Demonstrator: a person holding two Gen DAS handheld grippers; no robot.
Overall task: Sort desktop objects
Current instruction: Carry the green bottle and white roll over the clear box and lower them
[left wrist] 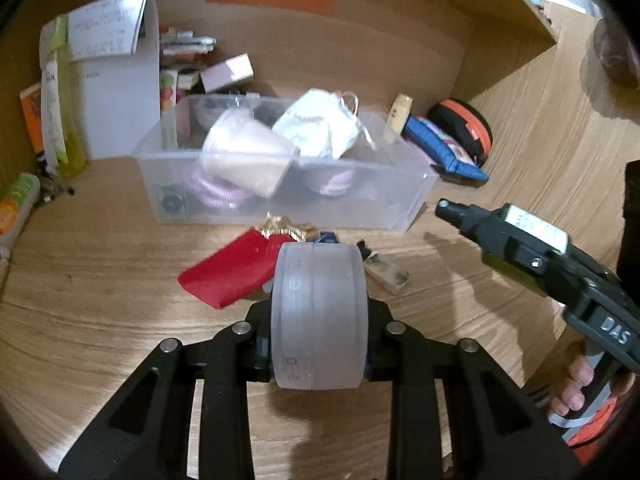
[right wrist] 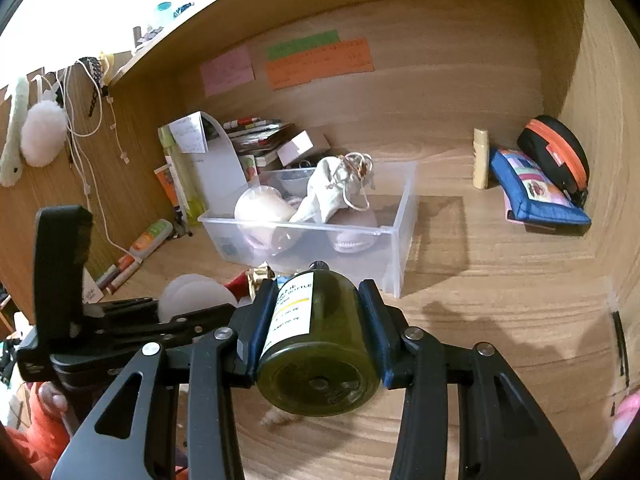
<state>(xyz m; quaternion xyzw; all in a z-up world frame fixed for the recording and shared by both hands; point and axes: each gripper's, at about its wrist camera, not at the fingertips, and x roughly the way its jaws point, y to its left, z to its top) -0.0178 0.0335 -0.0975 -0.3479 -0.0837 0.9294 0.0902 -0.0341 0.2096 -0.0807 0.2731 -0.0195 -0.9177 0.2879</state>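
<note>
With my left gripper (left wrist: 319, 316) clamped on a frosted translucent plastic tub and my right gripper (right wrist: 318, 320) squeezing a dark green glass spray bottle, both are loaded. That smooth bottle could slip out before reaching the clear plastic bin (right wrist: 394, 236), honestly.

We see a light wood-grain desk (right wrist: 500, 300) enclosed by matching wooden back and side panels. On it rests a clear rectangular plastic bin (right wrist: 394, 248), with a flat red pouch (left wrist: 228, 276) lying just in front. Toward the right corner lie a blue patterned fabric case (right wrist: 536, 200), a black round case with an orange zip (right wrist: 556, 152) and an upright cream tube (right wrist: 481, 158). Books and papers (left wrist: 116, 80) crowd the left.
</note>
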